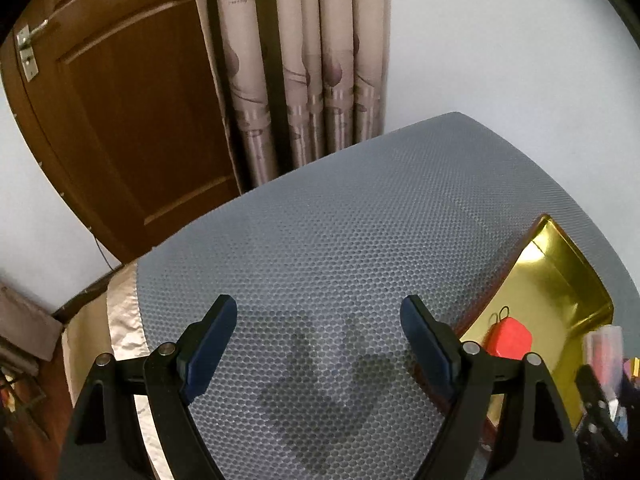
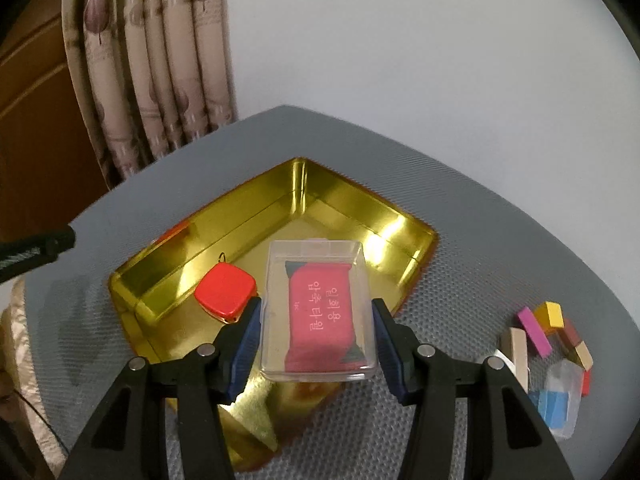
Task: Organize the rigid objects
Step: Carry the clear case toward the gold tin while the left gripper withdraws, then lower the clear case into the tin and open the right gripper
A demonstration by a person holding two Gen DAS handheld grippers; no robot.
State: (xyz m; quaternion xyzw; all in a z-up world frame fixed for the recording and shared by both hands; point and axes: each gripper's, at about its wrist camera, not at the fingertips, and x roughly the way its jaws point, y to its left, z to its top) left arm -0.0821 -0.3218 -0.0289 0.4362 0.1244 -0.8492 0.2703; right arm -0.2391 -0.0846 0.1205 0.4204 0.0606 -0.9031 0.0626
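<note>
1. A grey mat with a honeycomb texture (image 1: 360,220) covered the table and filled the middle and lower part of both views; a pale satin cloth (image 1: 122,320) showed under its lower-left edge in the left wrist view.
2. A white wall (image 2: 400,40) stood behind the table, a beige pleated curtain with purple leaf prints (image 1: 304,60) hung at upper centre, and a brown wooden door with a metal handle (image 1: 120,100) took the upper left.
3. A shiny gold rectangular metal tray (image 2: 240,220) lay on the mat at the centre of the right wrist view, with a flat red rounded-square tag with a small wire loop (image 2: 226,290) resting inside near its left wall.
4. The right gripper (image 2: 316,336) held a clear plastic box with a red printed packet inside (image 2: 320,304) above the tray's near side, its blue pads pressing both sides of the box.
5. The left gripper (image 1: 318,332) hung over bare mat, jaws wide apart with nothing between them.
6. Small coloured wooden blocks (image 2: 548,332) and a small clear case with a blue insert (image 2: 560,400) lay at lower right on the mat.
</note>
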